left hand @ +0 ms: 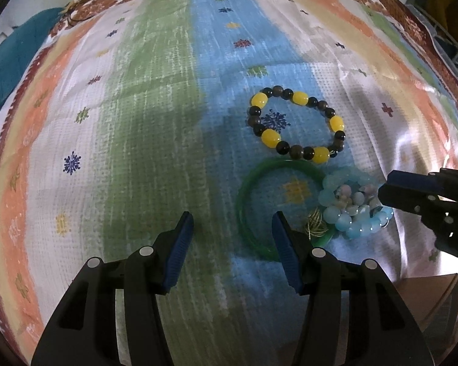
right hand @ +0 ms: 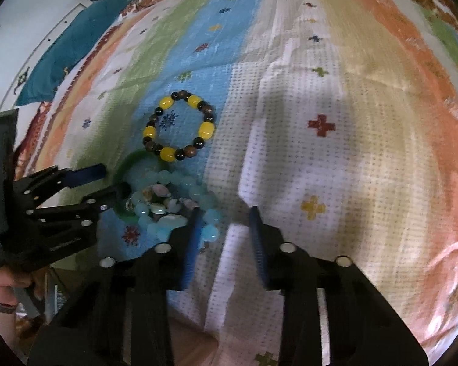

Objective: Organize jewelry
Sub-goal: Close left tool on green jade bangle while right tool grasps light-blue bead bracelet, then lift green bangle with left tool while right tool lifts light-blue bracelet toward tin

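Observation:
Three pieces of jewelry lie on a striped cloth. A bracelet of yellow and dark beads (left hand: 296,123) (right hand: 180,128) lies flat and apart from the rest. Below it a green bangle (left hand: 244,195) (right hand: 128,158) touches a heap of pale blue and pastel bead bracelets (left hand: 351,206) (right hand: 171,201). My left gripper (left hand: 232,228) (right hand: 110,180) is open, its right finger over the bangle's near rim, with only cloth between the pads. My right gripper (right hand: 224,216) (left hand: 384,186) is narrowly open and holds nothing; its left finger lies against the right side of the blue heap.
The striped cloth (left hand: 137,122) covers the whole surface, with wrinkles to the right (right hand: 290,70). A teal fabric (right hand: 76,45) lies past its far left edge. A person's hand (right hand: 0,289) holds the left gripper at the lower left.

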Motion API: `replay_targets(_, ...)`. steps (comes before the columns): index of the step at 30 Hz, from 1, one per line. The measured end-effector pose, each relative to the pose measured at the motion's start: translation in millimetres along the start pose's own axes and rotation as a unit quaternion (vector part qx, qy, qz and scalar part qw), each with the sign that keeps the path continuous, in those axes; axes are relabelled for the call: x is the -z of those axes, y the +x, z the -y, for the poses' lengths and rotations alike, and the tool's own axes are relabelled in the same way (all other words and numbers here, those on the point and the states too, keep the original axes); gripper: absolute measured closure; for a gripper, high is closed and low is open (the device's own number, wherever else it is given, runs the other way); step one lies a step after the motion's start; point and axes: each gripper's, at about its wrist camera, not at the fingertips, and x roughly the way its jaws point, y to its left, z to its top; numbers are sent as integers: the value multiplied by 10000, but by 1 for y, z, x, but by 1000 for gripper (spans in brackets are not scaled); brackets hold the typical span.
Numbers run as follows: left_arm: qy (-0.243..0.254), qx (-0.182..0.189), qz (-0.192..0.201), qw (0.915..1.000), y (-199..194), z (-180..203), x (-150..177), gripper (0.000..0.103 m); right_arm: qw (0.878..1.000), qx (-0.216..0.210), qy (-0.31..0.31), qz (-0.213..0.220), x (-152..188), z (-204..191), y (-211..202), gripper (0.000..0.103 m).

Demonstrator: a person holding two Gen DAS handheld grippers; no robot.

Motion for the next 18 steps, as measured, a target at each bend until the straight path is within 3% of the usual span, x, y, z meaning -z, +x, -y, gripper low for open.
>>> replay_targets(2, 21, 4, 9, 10000, 1, -1, 1, 51, 10000, -2, -25, -6, 0, 1, 1, 82)
replay_targets(4, -56, -105, 74, 9999, -1, -5, 1, 73, 10000, -76, 44, -14, 1, 5, 1, 84)
replay_targets(7, -309, -160, 32, 9994, 1, -19, -1, 94, 9999, -144, 84, -10, 1, 6, 0, 90)
replay_targets(12, -332, -106, 23, 9994, 0, -24, 0, 96, 9997, 224, -83, 109, 1, 3, -7, 91)
replay_targets(18, -288, -80, 70, 9995, -7, -22, 3, 96, 9990, 345, -104, 263, 1, 8, -17, 91)
